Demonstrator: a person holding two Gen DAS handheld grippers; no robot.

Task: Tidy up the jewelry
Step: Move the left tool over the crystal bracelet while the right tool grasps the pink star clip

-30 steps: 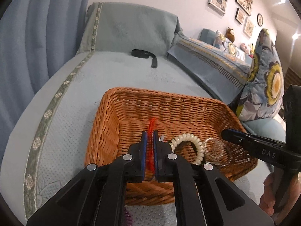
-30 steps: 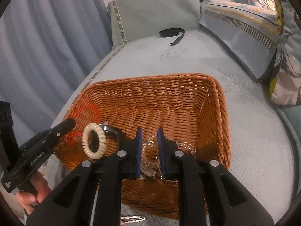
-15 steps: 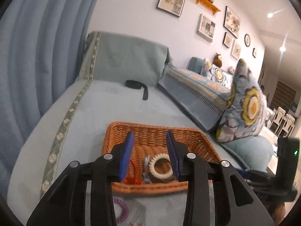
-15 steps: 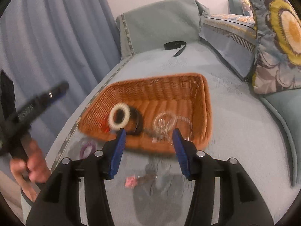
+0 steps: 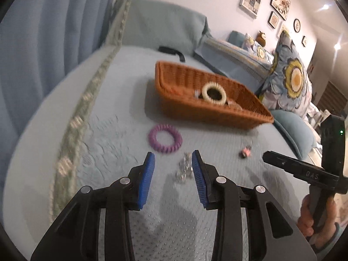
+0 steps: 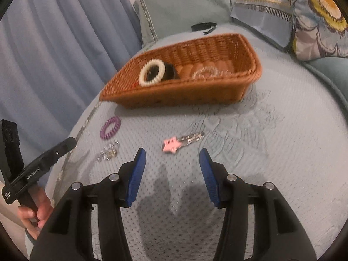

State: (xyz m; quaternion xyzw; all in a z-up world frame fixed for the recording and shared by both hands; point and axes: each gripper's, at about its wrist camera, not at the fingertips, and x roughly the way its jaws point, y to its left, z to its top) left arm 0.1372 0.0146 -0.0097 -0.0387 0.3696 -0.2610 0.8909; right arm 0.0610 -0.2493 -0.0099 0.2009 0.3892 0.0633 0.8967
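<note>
A wicker basket [image 6: 184, 93] stands on the blue sofa cover and holds a cream spiral hair tie [image 6: 152, 72] and a clear bracelet [image 6: 205, 71]. In front of it lie a purple spiral hair tie [image 5: 165, 138], a small silver piece of jewelry [image 5: 184, 170] and a pink star hair clip [image 6: 173, 145]. My left gripper [image 5: 173, 154] is open, just short of the silver piece, which shows between its fingertips. My right gripper [image 6: 172, 152] is open, just short of the pink clip. Neither gripper holds anything.
A black strap [image 6: 203, 26] lies on the sofa seat behind the basket. Floral cushions [image 6: 322, 15] stand at the right and a blue curtain [image 6: 54, 43] hangs at the left. A hand [image 6: 34, 215] grips the left tool's handle.
Both grippers were shut on pieces over the basket, then opened and left them inside it. Both have since pulled back and come down over the loose items in front of the basket.
</note>
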